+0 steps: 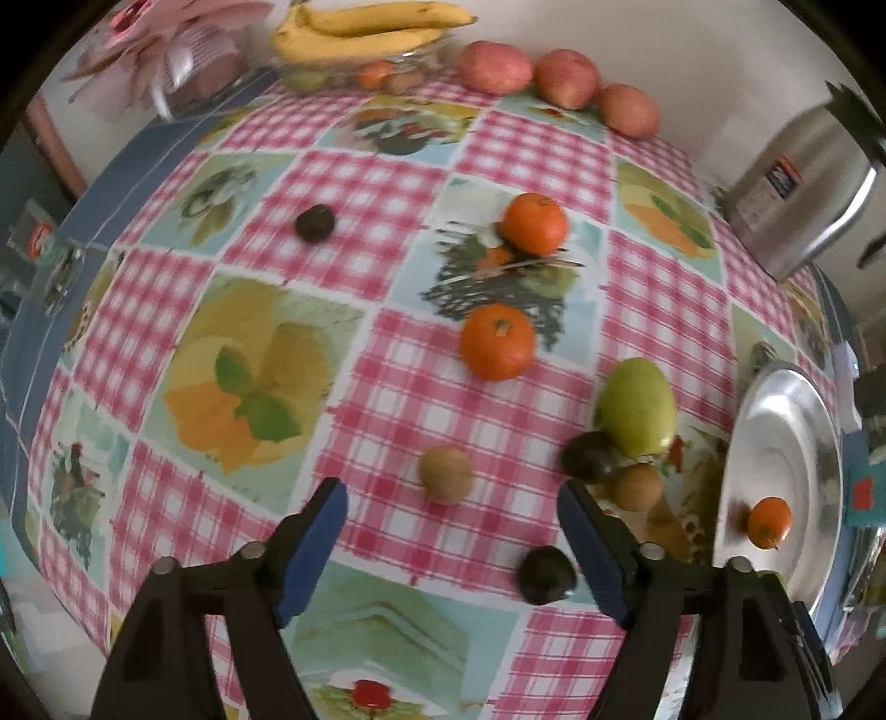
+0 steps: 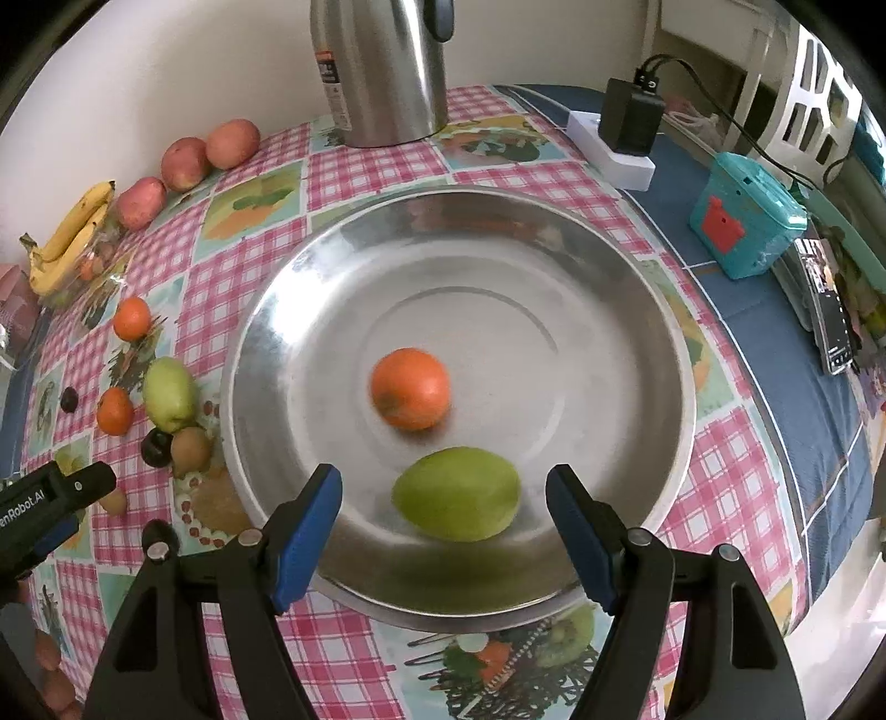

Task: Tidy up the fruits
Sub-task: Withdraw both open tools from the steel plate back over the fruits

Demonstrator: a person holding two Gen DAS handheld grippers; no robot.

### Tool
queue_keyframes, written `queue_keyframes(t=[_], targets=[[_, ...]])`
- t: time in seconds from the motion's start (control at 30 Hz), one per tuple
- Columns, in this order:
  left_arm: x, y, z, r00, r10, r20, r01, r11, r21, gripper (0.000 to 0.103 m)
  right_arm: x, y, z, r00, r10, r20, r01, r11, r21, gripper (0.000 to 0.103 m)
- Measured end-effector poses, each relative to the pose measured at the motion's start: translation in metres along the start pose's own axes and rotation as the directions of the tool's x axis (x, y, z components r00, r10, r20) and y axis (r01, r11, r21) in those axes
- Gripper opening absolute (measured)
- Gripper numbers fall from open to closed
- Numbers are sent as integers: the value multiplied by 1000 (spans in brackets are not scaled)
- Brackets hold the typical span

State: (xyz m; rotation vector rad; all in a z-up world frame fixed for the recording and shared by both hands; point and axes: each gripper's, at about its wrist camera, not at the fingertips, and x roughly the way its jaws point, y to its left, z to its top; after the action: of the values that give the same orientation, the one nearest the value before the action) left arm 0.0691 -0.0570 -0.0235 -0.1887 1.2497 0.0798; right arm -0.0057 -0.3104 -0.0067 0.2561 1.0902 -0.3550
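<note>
A steel plate [image 2: 266,332] holds a blurred tangerine [image 2: 410,387] and a green fruit [image 2: 457,493]. My right gripper [image 2: 443,479] hovers open over that green fruit, with its blue pads clear of it on both sides. My left gripper [image 1: 451,495] is open above the checked tablecloth, with a kiwi [image 1: 446,474] just ahead between its fingers and a dark plum [image 1: 545,574] by the right finger. Two tangerines [image 1: 497,342] [image 1: 534,223], another green fruit [image 1: 638,407], a second kiwi [image 1: 637,487] and a plum [image 1: 588,457] lie loose left of the plate [image 1: 786,443].
A steel kettle [image 2: 382,66] stands at the back by the wall. Three red apples [image 1: 566,77] and a glass bowl with bananas [image 1: 365,33] line the far edge. A charger on a power strip [image 2: 631,116], a teal box [image 2: 747,221] and a phone [image 2: 830,310] sit right of the plate.
</note>
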Motion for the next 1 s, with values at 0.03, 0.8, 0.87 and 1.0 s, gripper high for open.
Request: queue_keyframes(t=[0.03,0.8,0.87,1.0], targets=[[0,2,-1,1000,7,0,-7,1000,-8,91,0,1,0,1000,2,1,-2,1000,-1,77],[-38,32,-2,968,126,218,-131,991,8,103,-28,38,-11,986,105,129,-94,992,-85,99],[-40,37,0,965,130,227,-131,991,-7,103,-30,44,-14,986,123,113,-111,989,-102,99],[-50,49,5,958,135,253,-132,991,-27,103,-38,56,-15,982,162,101,-150,982,-113,99]])
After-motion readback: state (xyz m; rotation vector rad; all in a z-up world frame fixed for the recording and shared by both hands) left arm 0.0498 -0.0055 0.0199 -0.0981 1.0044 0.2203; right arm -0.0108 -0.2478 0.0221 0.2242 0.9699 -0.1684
